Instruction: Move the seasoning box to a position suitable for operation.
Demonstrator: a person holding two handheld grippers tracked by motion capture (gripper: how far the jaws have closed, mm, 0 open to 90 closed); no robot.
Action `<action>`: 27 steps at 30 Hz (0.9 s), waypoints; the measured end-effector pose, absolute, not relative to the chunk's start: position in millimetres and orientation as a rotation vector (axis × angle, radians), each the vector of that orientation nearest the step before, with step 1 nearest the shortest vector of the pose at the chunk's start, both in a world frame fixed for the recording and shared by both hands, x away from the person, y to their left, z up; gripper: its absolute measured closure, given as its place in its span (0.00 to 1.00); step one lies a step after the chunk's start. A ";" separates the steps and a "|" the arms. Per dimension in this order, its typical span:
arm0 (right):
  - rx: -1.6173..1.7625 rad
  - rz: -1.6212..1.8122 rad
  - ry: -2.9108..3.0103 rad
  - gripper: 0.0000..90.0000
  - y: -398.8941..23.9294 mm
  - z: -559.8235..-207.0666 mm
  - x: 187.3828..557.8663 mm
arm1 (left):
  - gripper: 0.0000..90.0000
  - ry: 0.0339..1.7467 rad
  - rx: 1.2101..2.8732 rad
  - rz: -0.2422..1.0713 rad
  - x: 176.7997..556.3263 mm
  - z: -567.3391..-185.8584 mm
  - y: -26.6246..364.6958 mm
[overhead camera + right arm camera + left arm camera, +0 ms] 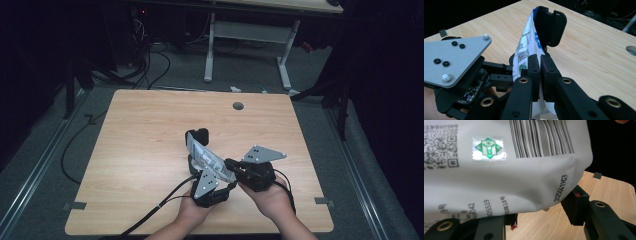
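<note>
A white printed pouch with a barcode is held tilted above the wooden table, near its front middle. A black clip caps the pouch's far end; in the right gripper view the clip stands at the top. My left gripper grips the pouch's lower part from below; up close the pouch bulges between the jaws of the left gripper, touching both. My right gripper reaches in from the right. Its pads pinch the pouch's side edge, so the right gripper is shut on it.
A round cable hole sits near the table's far edge. Small grey tape marks lie at the front corners. Beyond the table are a white-legged desk and floor cables. The left gripper's grey plate is close to my right jaws.
</note>
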State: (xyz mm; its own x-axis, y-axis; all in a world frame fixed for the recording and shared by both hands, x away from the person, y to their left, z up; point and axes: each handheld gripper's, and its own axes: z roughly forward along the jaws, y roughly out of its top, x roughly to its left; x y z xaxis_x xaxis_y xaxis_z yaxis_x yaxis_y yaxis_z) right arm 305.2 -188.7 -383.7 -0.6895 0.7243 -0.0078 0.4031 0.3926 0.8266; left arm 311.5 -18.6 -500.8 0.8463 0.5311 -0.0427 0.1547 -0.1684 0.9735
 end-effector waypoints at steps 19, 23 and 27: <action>0.974 1.227 2.326 0.83 -181.4 -380.5 317.3 | 0.58 0.512 1.756 0.366 309.6 -505.9 -21.0; 0.990 1.207 2.346 0.81 -174.8 -380.6 328.7 | 0.58 0.523 1.751 0.357 310.9 -506.7 -19.7; 1.001 1.190 2.379 0.81 -171.4 -380.2 339.9 | 0.58 0.515 1.758 0.361 309.5 -508.4 -20.6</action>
